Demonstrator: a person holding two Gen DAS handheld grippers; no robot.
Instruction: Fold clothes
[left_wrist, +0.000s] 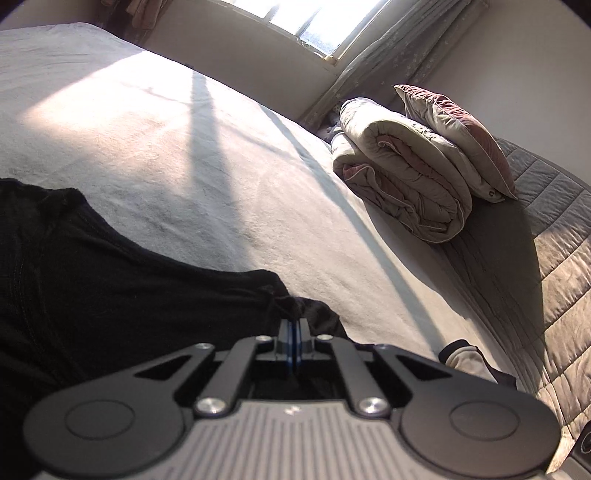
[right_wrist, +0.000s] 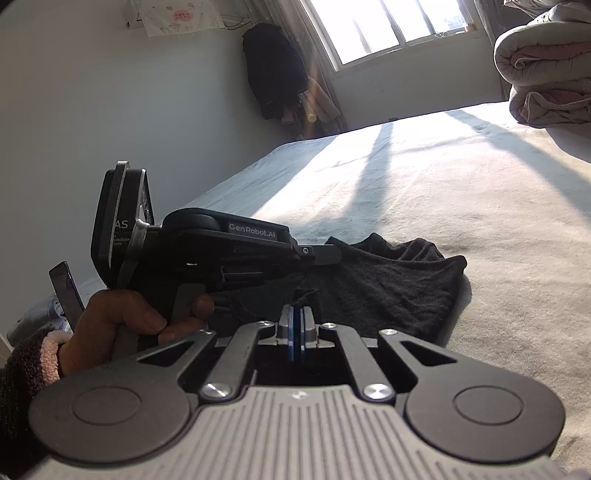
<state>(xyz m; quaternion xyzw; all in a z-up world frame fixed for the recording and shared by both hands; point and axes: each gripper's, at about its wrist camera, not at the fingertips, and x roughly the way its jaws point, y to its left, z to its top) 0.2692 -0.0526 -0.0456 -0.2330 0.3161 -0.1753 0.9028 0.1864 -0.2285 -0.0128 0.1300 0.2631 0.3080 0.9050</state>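
Left wrist view: both jaws pinch black garment (left_wrist: 110, 277); rolled quilt (left_wrist: 402, 173) lies well apart.

Black tongs (right_wrist: 297, 325), silver screws, fuzzy dark sleeve (right_wrist: 22, 373)

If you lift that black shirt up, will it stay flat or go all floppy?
Probably floppy: the black shirt lies rumpled and bunches where the left gripper pinches it. It looks thin, so likely light. It probably won't slip, since the right gripper also seems shut on it.

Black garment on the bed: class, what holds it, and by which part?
Both grippers, left and right, are shut on the black garment, each pinching its near edge.
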